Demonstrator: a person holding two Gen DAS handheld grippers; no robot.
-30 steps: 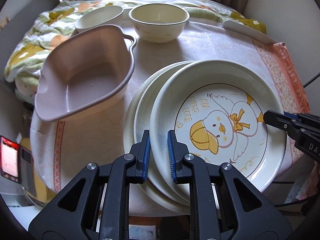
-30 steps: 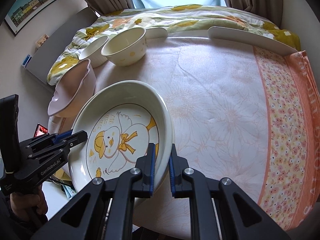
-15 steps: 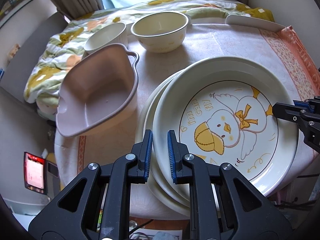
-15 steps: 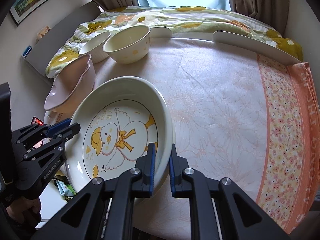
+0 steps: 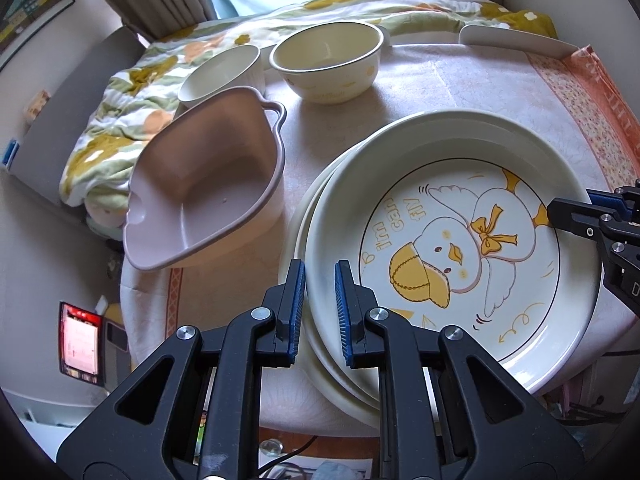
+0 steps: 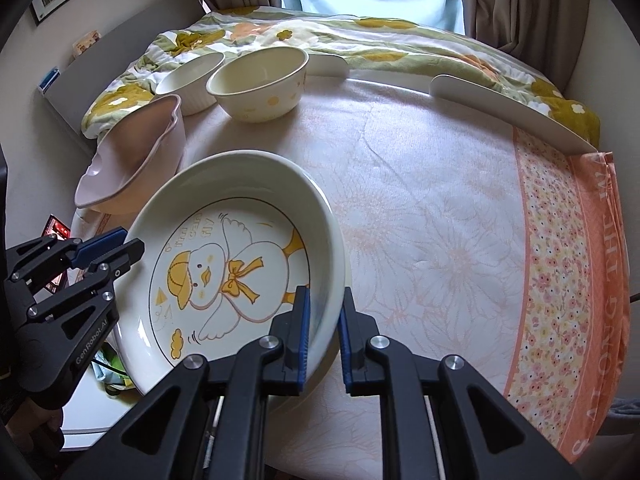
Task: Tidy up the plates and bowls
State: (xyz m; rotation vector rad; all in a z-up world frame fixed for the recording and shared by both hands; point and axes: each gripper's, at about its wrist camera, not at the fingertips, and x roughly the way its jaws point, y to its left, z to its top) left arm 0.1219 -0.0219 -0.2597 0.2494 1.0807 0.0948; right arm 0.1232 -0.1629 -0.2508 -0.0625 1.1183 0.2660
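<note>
A cream plate with a yellow duck drawing (image 5: 452,248) lies on top of a stack of plain cream plates (image 5: 316,216) at the near left of the table. My left gripper (image 5: 319,312) is shut on the duck plate's near rim. My right gripper (image 6: 323,330) is shut on the opposite rim of the same plate (image 6: 224,264). The right gripper also shows at the right edge of the left wrist view (image 5: 588,216). A cream bowl (image 5: 326,66) and a white ribbed bowl (image 5: 222,72) stand at the far side.
A pink-brown plastic basin (image 5: 208,184) sits left of the plates, close to the table edge. A floral tablecloth (image 6: 460,216) covers the round table. White curved guards (image 6: 508,110) line its far rim. A quilted bed lies beyond.
Both grippers keep their hold on the duck plate. Both camera views have risen and pulled back a little, so the bowls and basin sit lower in frame.
</note>
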